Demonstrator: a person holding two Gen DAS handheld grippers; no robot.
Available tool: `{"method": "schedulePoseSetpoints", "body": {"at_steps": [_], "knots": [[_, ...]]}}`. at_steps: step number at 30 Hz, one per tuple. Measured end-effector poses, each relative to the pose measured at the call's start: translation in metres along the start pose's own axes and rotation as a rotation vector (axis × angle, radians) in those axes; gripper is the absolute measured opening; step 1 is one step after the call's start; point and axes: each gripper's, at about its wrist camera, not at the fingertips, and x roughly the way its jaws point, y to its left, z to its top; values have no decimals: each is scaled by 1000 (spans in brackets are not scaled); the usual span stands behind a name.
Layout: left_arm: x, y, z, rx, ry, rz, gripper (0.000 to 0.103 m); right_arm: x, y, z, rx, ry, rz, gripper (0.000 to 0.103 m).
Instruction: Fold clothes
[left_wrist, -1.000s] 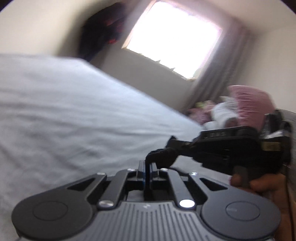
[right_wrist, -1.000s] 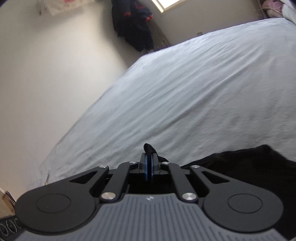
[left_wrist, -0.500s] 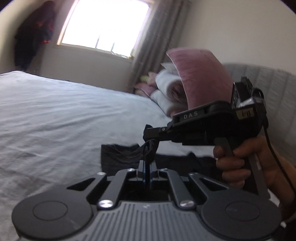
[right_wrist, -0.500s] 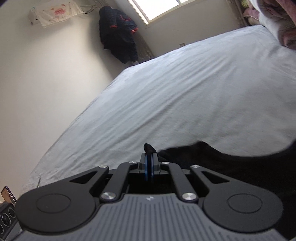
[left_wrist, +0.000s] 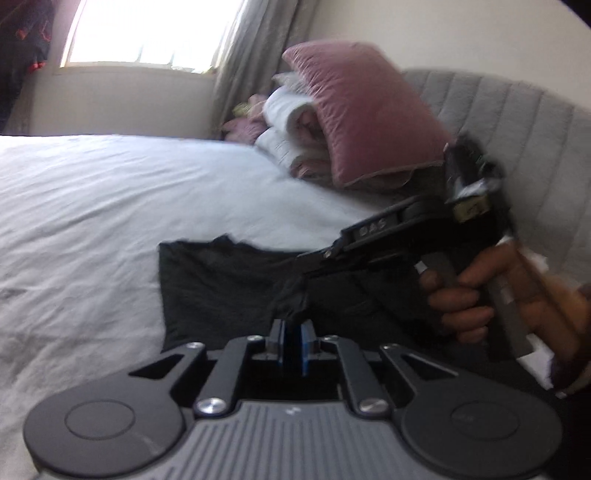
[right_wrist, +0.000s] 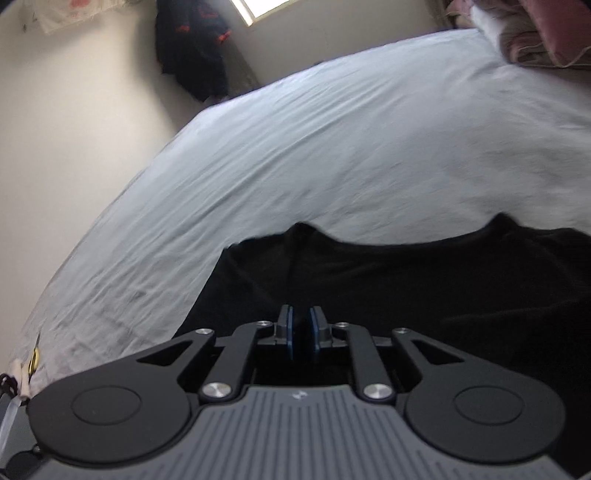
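A black garment (left_wrist: 221, 288) lies flat on the pale bed sheet (left_wrist: 92, 206), near the headboard end. My left gripper (left_wrist: 291, 332) sits low over it with a raised pinch of black cloth between its jaws, which are opening. A hand (left_wrist: 461, 295) holds my right gripper (left_wrist: 304, 266), which points in from the right just above that pinch. In the right wrist view the right gripper (right_wrist: 300, 328) hovers over the garment (right_wrist: 406, 280). Its jaws are opening, with a narrow gap and no cloth showing between the pads.
A pink pillow (left_wrist: 362, 110) and folded white bedding (left_wrist: 291, 122) are stacked against the grey padded headboard (left_wrist: 498, 122). Wide sheet (right_wrist: 332, 147) stretches beyond the garment. A dark coat (right_wrist: 192, 55) hangs in the corner by the window (left_wrist: 147, 33).
Both grippers came down toward the bed and the garment now lies spread on the sheet. The cloth tuft above the right jaws is gone, and both pairs of jaws show a gap.
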Motion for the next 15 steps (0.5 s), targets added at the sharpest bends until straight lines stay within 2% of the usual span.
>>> {"method": "schedulePoseSetpoints", "body": {"at_steps": [1, 3, 6, 8, 10, 14, 15], "knots": [[-4, 1, 1, -9, -16, -30, 9, -4, -1, 0, 7, -10, -1, 20], [-13, 4, 2, -28, -47, -91, 12, -8, -1, 0, 5, -26, -8, 30], [-15, 6, 3, -47, -69, -70, 14, -10, 5, -4, -29, -35, -15, 31], [-4, 7, 3, -56, -38, -51, 14, -8, 12, -9, -64, -28, -11, 31], [6, 3, 0, -22, 9, -17, 14, -3, 20, -14, -115, -22, -23, 31], [26, -10, -8, 69, 120, 25, 14, 14, 31, -23, -231, -17, -126, 31], [29, -12, -11, 88, 140, 20, 14, 18, 33, -26, -268, -16, -161, 20]]}}
